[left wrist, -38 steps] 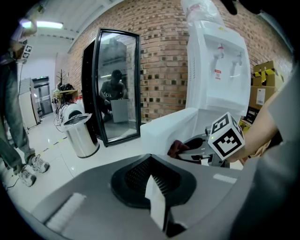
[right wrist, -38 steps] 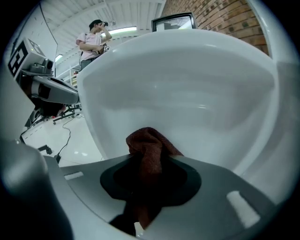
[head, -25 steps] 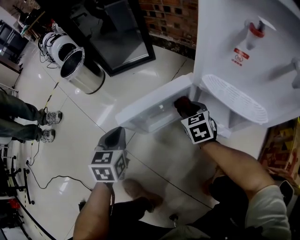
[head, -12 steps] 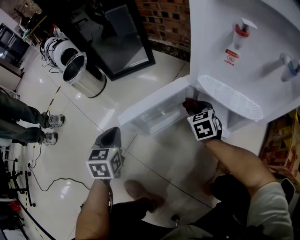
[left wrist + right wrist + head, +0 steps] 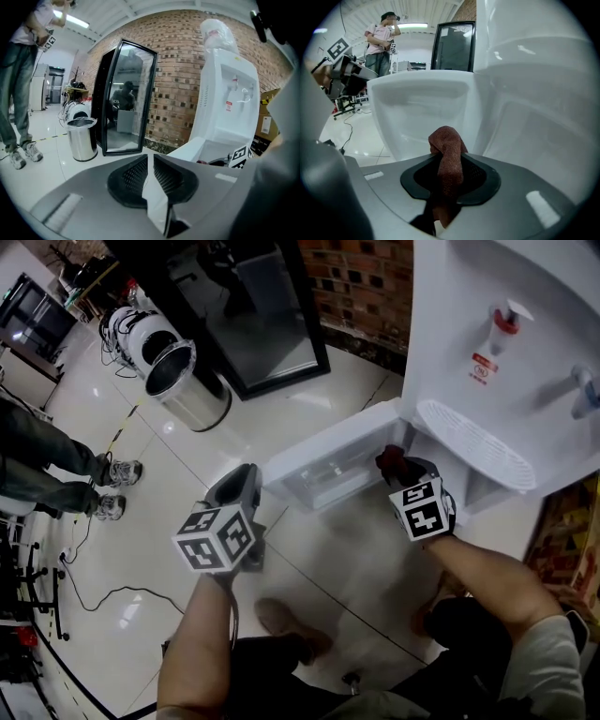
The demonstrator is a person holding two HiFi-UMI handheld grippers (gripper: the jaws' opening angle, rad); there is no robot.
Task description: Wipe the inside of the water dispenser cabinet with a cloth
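The white water dispenser (image 5: 497, 324) stands at the right with its lower cabinet door (image 5: 328, 451) swung open to the left. My right gripper (image 5: 398, 470) is shut on a dark red cloth (image 5: 389, 463) at the cabinet opening, beside the door's hinge side. In the right gripper view the cloth (image 5: 447, 140) bulges out of the jaws, facing the door's inner face (image 5: 417, 108) and the cabinet wall (image 5: 534, 131). My left gripper (image 5: 246, 474) hovers over the floor just left of the door. Its jaws (image 5: 151, 161) have just been opening to a narrow gap with nothing between them.
A steel bin (image 5: 183, 381) and a black-framed glass panel (image 5: 272, 315) stand at the back left by the brick wall (image 5: 361, 282). A person's legs (image 5: 56, 479) are at the left edge. A cable (image 5: 103, 596) runs over the glossy floor.
My left gripper has risen and come closer to the open door, and its jaws have parted slightly. The right gripper has stayed at the cabinet opening with the cloth.
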